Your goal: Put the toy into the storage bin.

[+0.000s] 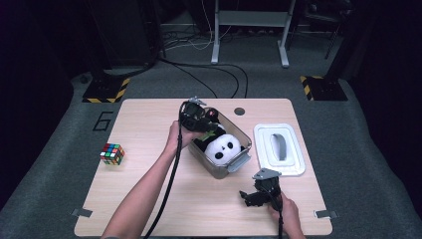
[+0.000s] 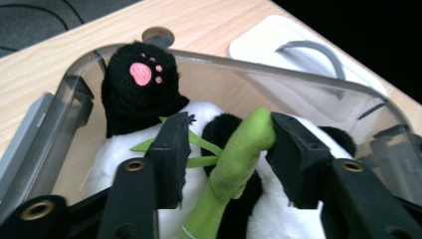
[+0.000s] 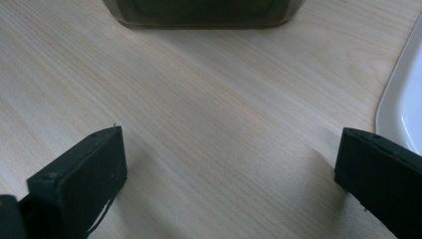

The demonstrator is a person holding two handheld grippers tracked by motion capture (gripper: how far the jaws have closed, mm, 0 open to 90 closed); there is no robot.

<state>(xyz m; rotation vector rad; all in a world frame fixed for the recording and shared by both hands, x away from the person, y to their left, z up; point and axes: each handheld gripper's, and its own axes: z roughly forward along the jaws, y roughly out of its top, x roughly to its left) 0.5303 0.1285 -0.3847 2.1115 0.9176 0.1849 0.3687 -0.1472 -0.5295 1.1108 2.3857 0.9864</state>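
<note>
i have the left gripper [image 2: 226,137] down inside the clear plastic box [image 1: 242,135] at mid-table, working on the panda plush [image 1: 224,148] that lies in it. in the left gripper view its jaws straddle the panda's green bamboo stalk [image 2: 238,155]; the right-hand pad touches the stalk tip, the left-hand pad sits on the thin green leaves with a gap to the stalk, so i call it a partial pinch, not a firm clench yet. the step in hand looks like grabbing the toy to lift it out of the box. the right gripper [image 1: 251,195] rests low over bare table [image 3: 209,114] near the front edge, jaws spread wide, holding nothing. the white lid [image 1: 278,148] lies just right of the box, a rubik's cube [image 1: 112,154] well off to the left. next move, i judge: close fully on the stalk, then lift straight up so the soft body clears the box wall without dragging the box along.
</note>
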